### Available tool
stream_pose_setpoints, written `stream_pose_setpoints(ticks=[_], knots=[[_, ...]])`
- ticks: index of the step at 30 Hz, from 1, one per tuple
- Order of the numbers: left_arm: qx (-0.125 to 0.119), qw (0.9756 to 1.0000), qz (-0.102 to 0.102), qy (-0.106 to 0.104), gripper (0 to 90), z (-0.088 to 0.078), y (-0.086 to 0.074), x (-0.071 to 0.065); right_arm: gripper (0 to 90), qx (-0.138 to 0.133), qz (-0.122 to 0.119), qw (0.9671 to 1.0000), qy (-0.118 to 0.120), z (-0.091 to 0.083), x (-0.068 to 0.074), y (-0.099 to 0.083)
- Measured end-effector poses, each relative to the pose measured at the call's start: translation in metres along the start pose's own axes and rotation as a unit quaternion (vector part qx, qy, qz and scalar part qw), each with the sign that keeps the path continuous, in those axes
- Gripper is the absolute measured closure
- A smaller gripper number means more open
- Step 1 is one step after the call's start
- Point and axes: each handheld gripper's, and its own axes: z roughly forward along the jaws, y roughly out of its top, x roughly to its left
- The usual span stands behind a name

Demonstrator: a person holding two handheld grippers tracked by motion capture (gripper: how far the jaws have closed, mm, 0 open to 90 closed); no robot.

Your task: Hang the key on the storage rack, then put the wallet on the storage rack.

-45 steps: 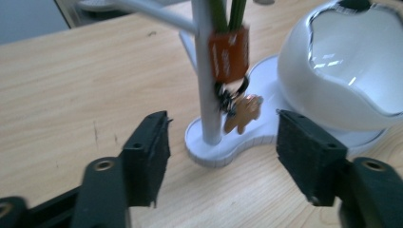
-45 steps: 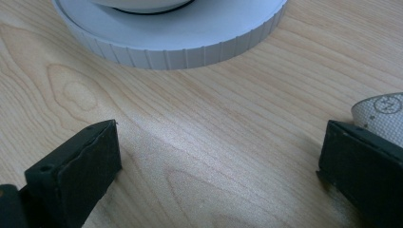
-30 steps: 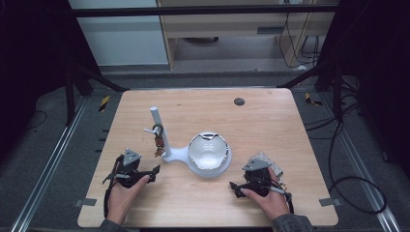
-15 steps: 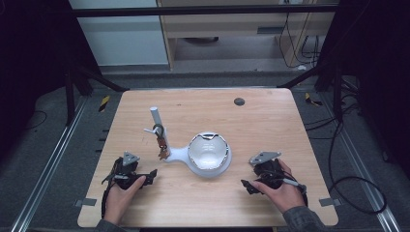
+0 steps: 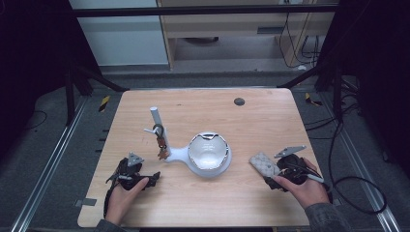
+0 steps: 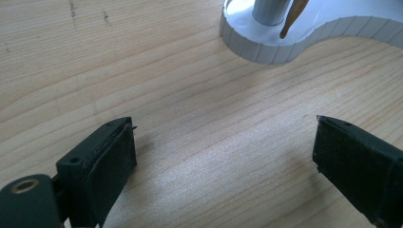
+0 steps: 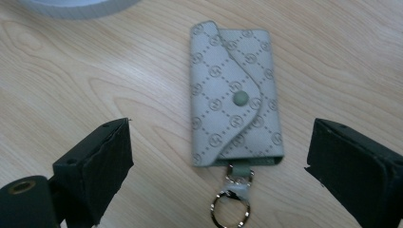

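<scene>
Key pouch (image 7: 235, 97) lies flat on the table (image 5: 270, 121), 4 o'clock of the white key stand (image 5: 193, 154). Right gripper (image 7: 218, 161) wide, jaws just narrowed, straddling its ring end without contact. Lower squarely, pinch across the pouch. Left gripper (image 6: 223, 156) wide, empty.
</scene>
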Motion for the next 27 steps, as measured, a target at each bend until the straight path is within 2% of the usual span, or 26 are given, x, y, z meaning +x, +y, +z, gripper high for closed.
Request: stream_pose_setpoints(ticks=[5,6,12,18,23,27], knots=[[-0.001,1.0000,0.005,0.007,5.8,0.002,-0.001,-0.001,7.6,0.013,0.006,0.9999,-0.005,0.001,-0.013,-0.002],[0.001,0.9999,0.011,0.007,4.8,0.003,-0.002,-0.002,7.5,0.016,0.009,0.9998,-0.006,0.001,-0.014,-0.003],[-0.013,0.9998,0.011,0.006,3.1,0.004,-0.004,-0.002,7.1,0.015,0.013,0.9998,-0.008,0.001,-0.020,-0.004],[-0.015,0.9998,0.011,0.006,3.0,0.003,-0.005,-0.002,6.1,0.005,0.010,0.9999,-0.009,0.001,-0.017,-0.001],[-0.014,0.9998,0.011,0.009,2.7,0.003,-0.005,-0.002,5.7,0.012,0.004,0.9999,-0.002,0.002,-0.012,0.000],[-0.014,0.9998,0.011,0.010,2.5,0.003,-0.005,-0.002,5.1,0.020,0.003,0.9998,0.004,0.005,-0.013,0.000]])
